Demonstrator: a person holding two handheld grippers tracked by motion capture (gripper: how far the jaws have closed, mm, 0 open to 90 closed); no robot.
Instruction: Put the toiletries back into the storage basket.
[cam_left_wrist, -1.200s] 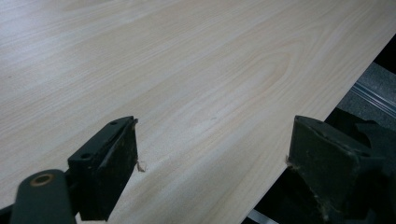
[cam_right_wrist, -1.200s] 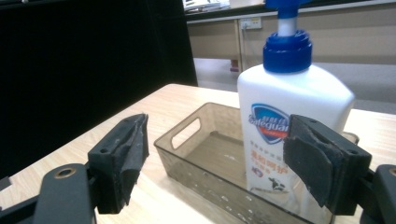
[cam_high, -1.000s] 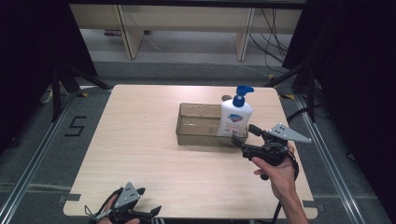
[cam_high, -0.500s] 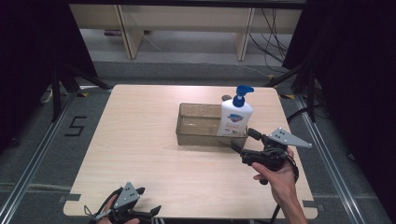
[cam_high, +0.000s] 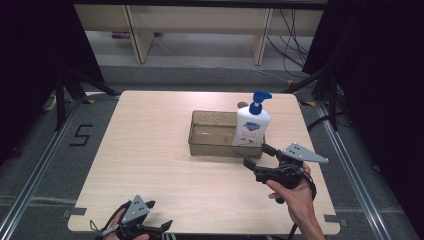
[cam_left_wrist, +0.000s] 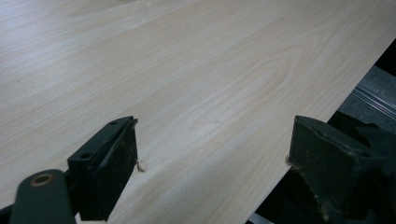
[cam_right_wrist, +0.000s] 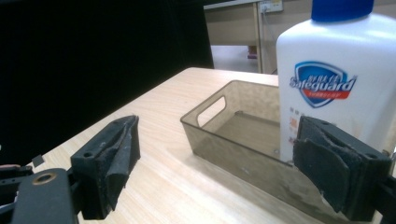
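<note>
A white soap bottle (cam_high: 251, 126) with a blue pump stands upright in the right end of a clear brownish tray (cam_high: 214, 149) on the wooden table (cam_high: 150, 150). My right gripper (cam_high: 257, 155) hovers just in front of the tray's near right corner. Its jaws have just been opening and stand open, apart from the bottle, with nothing between them. Along those jaws (cam_right_wrist: 217, 158) I see the bottle (cam_right_wrist: 336, 79) close ahead on the right and the tray (cam_right_wrist: 210, 122). My left gripper (cam_high: 159, 214) rests at the table's near left edge, open (cam_left_wrist: 212, 154) over bare wood.
A small dark object (cam_high: 242, 105) lies on the table just behind the tray. Metal rails (cam_high: 30, 180) run along both sides of the table. Pale shelving (cam_high: 200, 20) stands beyond the far edge. The floor at the left bears a "5" mark (cam_high: 80, 135).
The right gripper has drawn back slightly from the bottle toward the person and turned a little. The left gripper has stayed put.
</note>
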